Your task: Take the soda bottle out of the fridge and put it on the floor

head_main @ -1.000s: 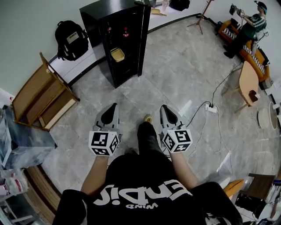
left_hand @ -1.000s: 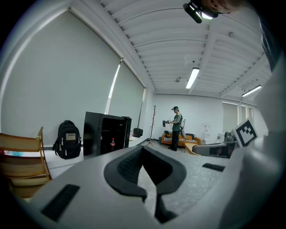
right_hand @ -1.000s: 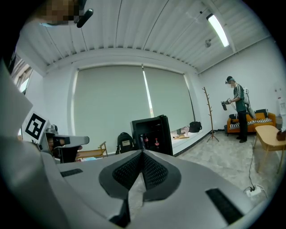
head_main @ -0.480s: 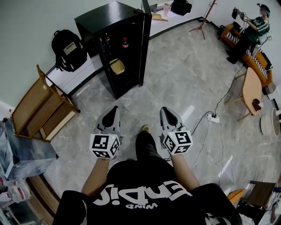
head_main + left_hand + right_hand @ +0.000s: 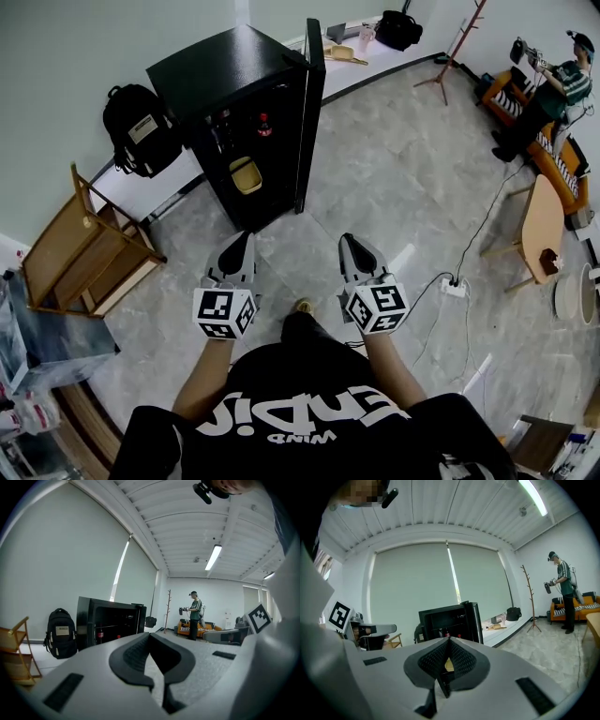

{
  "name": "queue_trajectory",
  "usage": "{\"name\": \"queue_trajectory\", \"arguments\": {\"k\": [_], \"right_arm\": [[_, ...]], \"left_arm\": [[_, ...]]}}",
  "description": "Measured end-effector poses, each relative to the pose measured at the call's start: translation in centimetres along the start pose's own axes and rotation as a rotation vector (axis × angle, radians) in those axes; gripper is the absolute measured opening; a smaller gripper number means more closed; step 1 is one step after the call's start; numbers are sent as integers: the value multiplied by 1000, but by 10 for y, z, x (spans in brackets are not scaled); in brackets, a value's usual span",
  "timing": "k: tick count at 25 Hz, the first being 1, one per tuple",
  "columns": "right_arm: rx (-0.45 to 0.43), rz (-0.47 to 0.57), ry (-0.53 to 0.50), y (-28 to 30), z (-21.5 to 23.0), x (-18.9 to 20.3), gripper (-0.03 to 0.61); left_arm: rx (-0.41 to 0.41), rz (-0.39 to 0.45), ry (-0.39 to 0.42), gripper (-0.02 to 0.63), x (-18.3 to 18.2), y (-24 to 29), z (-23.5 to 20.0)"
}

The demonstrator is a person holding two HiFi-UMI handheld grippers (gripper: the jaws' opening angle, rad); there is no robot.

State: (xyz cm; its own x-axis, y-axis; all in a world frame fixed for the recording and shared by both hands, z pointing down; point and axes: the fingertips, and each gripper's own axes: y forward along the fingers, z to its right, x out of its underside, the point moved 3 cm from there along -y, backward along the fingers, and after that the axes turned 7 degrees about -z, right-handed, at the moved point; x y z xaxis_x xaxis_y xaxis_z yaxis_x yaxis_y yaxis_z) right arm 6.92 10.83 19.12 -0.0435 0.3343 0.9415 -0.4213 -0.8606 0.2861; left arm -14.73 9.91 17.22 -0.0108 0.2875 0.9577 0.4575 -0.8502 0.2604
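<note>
The soda bottle (image 5: 264, 123), dark with a red cap, stands on an upper shelf inside the black fridge (image 5: 220, 70). The fridge door (image 5: 313, 103) is swung open to the right in the head view, and we see a yellow container (image 5: 246, 174) on a lower shelf beneath the bottle. Both grippers are held side by side over the grey stone floor (image 5: 394, 178), well apart from the fridge. We read the left gripper (image 5: 245, 237) as closed, its jaws meeting at the tips with nothing between them. The right gripper (image 5: 345, 239) likewise has its jaws together and empty. In the right gripper view the open fridge lies straight beyond the tips. A black backpack (image 5: 139, 129) rests against the wall left of the fridge, and a wooden rack (image 5: 86, 239) stands nearer on the left. To the right, a power strip (image 5: 454, 287) lies on the floor near a round wooden table (image 5: 531, 220), and another person (image 5: 555, 86) stands by an orange sofa (image 5: 561, 161).
</note>
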Motion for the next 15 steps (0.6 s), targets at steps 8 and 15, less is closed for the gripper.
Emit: {"name": "queue_trajectory", "arguments": {"k": [8, 15], "right_arm": [[-60, -11, -28, 72, 51, -32, 21], [-97, -6, -31, 118, 65, -53, 21]], "left_arm": [[-55, 14, -15, 6, -23, 83, -16], [-78, 13, -8, 8, -41, 125, -37]]}}
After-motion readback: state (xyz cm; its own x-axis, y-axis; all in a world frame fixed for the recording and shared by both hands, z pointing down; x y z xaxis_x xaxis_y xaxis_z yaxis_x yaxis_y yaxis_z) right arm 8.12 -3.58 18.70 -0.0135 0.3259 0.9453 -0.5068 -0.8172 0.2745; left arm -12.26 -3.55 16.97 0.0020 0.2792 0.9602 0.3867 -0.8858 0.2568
